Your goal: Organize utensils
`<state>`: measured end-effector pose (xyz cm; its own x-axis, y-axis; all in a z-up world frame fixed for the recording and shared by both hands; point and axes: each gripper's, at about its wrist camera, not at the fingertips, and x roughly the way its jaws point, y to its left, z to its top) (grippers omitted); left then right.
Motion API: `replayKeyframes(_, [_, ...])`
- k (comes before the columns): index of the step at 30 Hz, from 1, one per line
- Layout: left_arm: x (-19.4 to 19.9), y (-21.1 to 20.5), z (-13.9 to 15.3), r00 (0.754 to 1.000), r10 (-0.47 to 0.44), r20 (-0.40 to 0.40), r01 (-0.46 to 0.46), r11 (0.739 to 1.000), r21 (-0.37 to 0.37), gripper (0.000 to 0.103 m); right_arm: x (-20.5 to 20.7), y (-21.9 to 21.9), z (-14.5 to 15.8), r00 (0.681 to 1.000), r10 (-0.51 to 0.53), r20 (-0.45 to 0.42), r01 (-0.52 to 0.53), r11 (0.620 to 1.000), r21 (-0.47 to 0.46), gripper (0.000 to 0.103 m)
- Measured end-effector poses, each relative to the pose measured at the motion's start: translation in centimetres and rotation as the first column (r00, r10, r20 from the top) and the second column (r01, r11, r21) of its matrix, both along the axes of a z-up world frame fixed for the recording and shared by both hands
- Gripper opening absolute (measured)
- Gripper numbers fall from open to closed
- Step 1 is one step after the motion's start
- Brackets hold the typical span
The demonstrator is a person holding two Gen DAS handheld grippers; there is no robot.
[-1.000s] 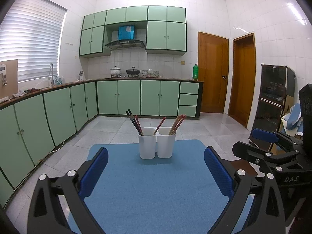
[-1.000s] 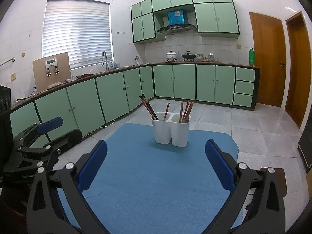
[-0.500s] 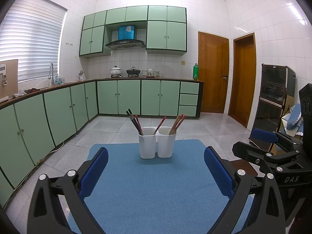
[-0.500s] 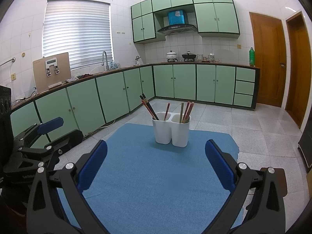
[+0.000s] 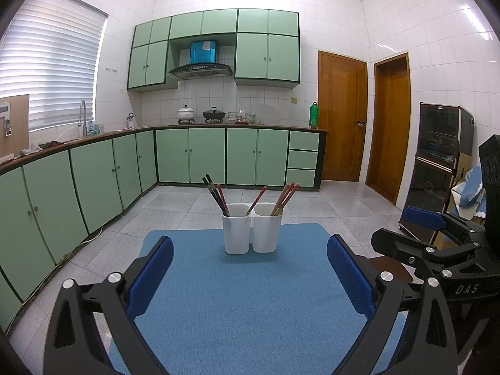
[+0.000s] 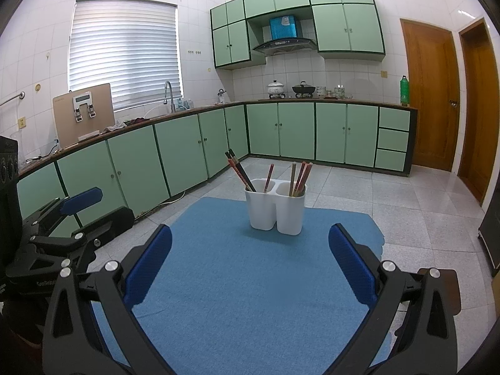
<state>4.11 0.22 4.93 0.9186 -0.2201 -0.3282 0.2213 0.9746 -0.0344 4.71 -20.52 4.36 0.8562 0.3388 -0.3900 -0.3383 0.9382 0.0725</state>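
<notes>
A white two-compartment utensil holder point(image 5: 251, 232) point(image 6: 275, 207) stands at the far end of a blue mat point(image 5: 243, 306) point(image 6: 250, 281). Its left compartment holds dark and red chopsticks point(image 5: 215, 194) point(image 6: 240, 170). Its right compartment holds tan and red chopsticks point(image 5: 285, 197) point(image 6: 300, 176). My left gripper point(image 5: 248, 270) is open and empty, well short of the holder. My right gripper point(image 6: 250, 261) is open and empty, also short of it. The right gripper shows at the right edge of the left wrist view point(image 5: 437, 237), the left gripper at the left edge of the right wrist view point(image 6: 62, 225).
Green cabinets point(image 5: 93, 181) run along the left and back walls. A dark glass cabinet point(image 5: 437, 168) stands at the right, beside two wooden doors point(image 5: 342, 118). Tiled floor point(image 6: 406, 206) lies beyond the mat's edges.
</notes>
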Motion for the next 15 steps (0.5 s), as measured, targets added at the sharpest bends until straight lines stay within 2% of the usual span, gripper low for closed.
replayKeyframes(15, [-0.07,0.02,-0.03,1.000,0.000,-0.002,0.000,1.000,0.001,0.097,-0.14,0.39,-0.23,1.000,0.002,-0.002,-0.002,1.000,0.000,0.097])
